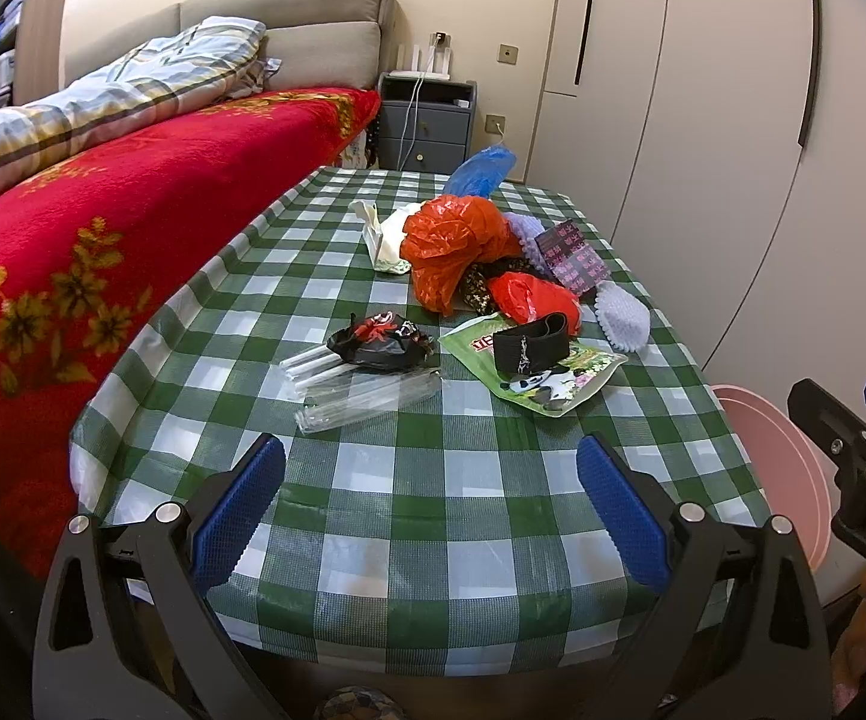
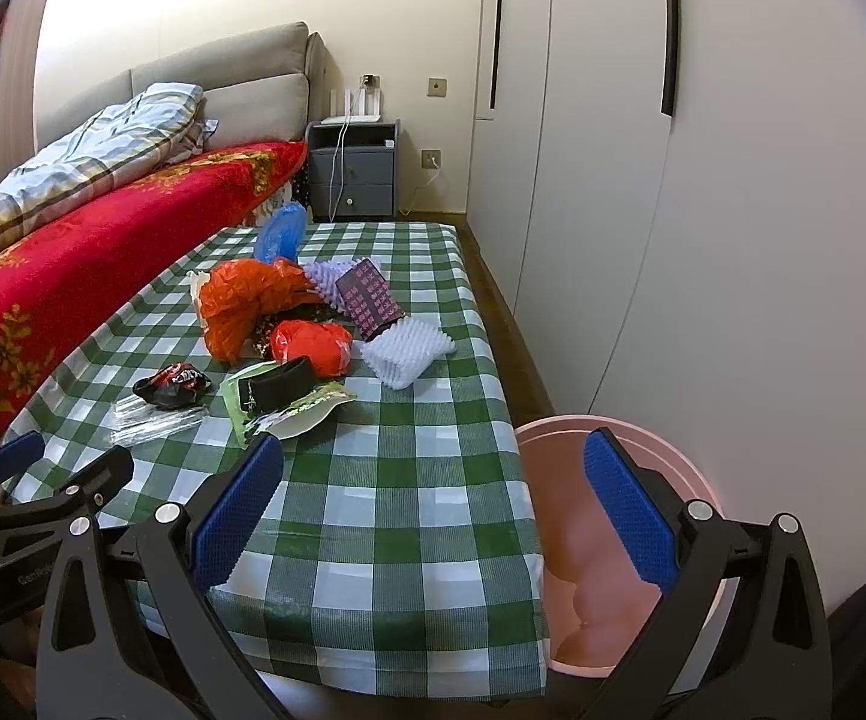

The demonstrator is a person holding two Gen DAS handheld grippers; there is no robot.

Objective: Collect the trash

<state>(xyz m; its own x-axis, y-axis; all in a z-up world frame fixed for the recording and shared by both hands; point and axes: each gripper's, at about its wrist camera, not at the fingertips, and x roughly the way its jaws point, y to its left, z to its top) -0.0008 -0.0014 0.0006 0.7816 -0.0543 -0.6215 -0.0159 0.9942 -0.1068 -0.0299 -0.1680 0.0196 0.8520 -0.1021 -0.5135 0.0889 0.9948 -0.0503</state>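
1. Left wrist view: left gripper (image 1: 430, 501) spread wide, empty, over the near edge of the checked table (image 1: 421, 516). Beyond, clear tubes (image 1: 367, 393), black wrapper (image 1: 382, 339), green packet (image 1: 538, 369), orange bag (image 1: 454, 240).
2. Right wrist view: right gripper (image 2: 433, 507) spread wide, empty, between table edge and pink bin (image 2: 559, 468) beside the table. Trash heaped mid-table.

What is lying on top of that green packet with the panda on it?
A black band lies across the green panda packet, covering its middle. A red plastic bag overlaps its far edge. What's printed underneath is hidden.
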